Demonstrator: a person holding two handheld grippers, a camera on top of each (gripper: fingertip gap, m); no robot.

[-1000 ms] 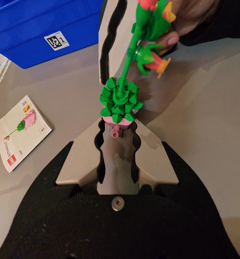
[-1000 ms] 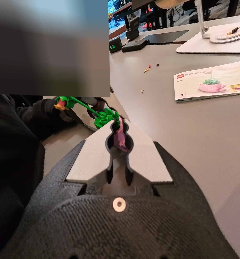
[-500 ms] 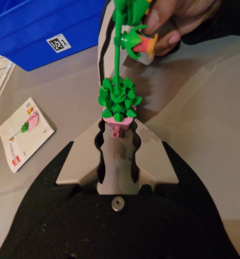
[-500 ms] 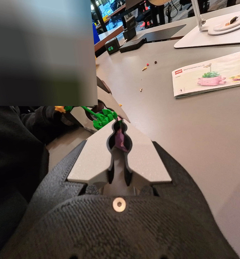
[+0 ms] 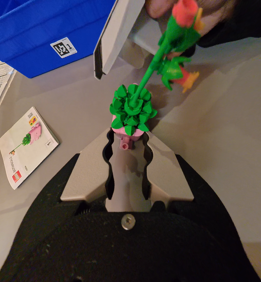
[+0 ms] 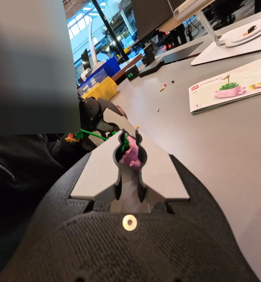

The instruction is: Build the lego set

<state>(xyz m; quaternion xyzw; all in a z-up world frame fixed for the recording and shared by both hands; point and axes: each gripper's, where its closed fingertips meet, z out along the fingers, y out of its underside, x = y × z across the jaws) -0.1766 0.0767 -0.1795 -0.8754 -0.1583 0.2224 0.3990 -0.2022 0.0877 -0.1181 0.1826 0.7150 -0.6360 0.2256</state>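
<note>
My left gripper is shut on a pink lego pot, held above the grey table. Green leaves top the pot. A green stem leans up to the right and carries pink-and-orange flowers near a hand. My right gripper has its jaws nearly closed. In the left wrist view its tip stands apart from the pot, up and to the left. In the right wrist view the pot shows through the gap between its fingers.
A blue bin stands at the back left. An instruction booklet lies left of the pot and also shows in the right wrist view. Loose small pieces, a yellow bin and a white stand base lie farther off. The tips of one gripper are about 7 cm away from the tips of the other.
The stem swung from upright back to leaning right. The right gripper rolled and its tip drew away from the leaves. The pot stayed in the left gripper.
</note>
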